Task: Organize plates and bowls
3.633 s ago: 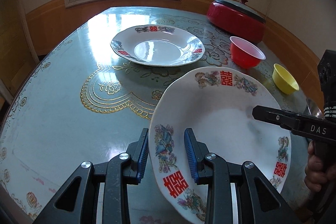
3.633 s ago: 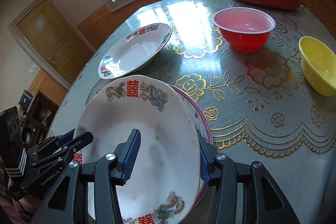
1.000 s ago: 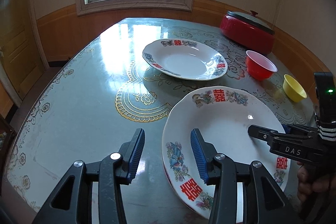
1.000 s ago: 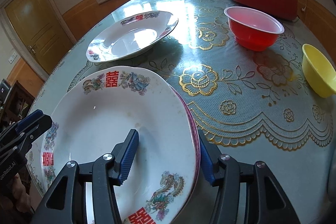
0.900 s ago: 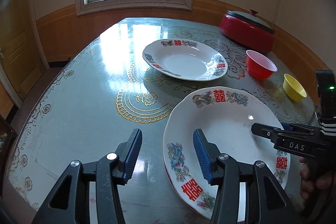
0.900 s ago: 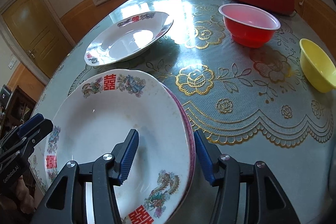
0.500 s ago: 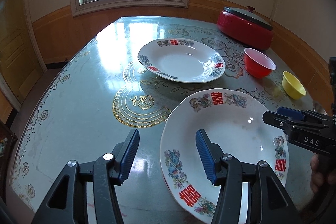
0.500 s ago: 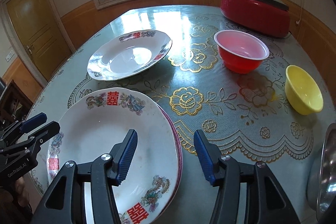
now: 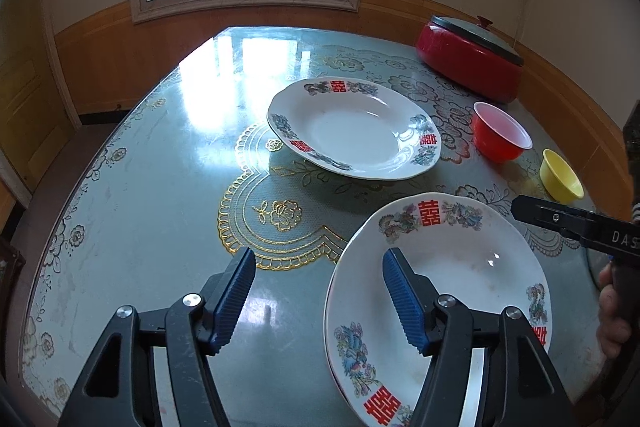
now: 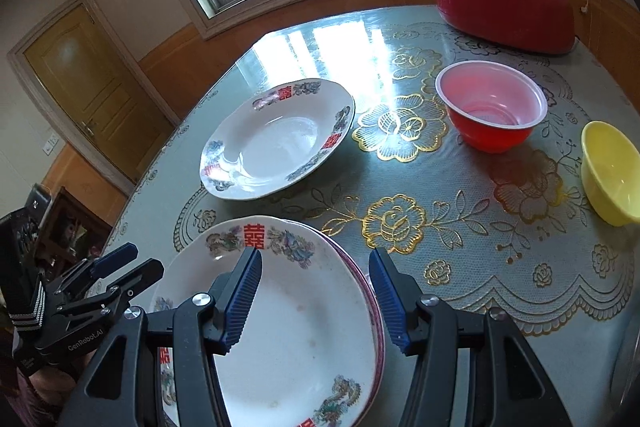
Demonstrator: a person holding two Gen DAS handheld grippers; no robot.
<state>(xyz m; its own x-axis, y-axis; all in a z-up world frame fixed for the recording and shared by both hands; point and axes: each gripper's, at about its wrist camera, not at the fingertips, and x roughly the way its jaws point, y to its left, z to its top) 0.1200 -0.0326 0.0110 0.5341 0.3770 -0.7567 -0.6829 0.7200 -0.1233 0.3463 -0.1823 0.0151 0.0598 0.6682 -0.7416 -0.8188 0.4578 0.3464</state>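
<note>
Left gripper (image 9: pixel 316 301) open, jaws just been widening, nothing pinched; hovering above near edge of surface (image 9: pixel 160 187), its right pad over rim of stacked plates (image 9: pixel 460 267). Right gripper (image 10: pixel 316 301) open too, empty, poised over same stack (image 10: pixel 304 327), pads clear of rim. Top plate white, red characters, floral border; purple-rimmed plate showing underneath at right side. Stack sitting at near edge of surface. Second white plate (image 10: pixel 276 139) alone toward middle of surface, apart from stack. Red bowl (image 10: pixel 492 107) farther right, yellow bowl (image 10: pixel 612 171) near right edge, well apart from plates. Red lidded pot (image 10: pixel 504 11) at far right corner. Hand (image 9: pixel 614 311) visible at right edge of left view.
</note>
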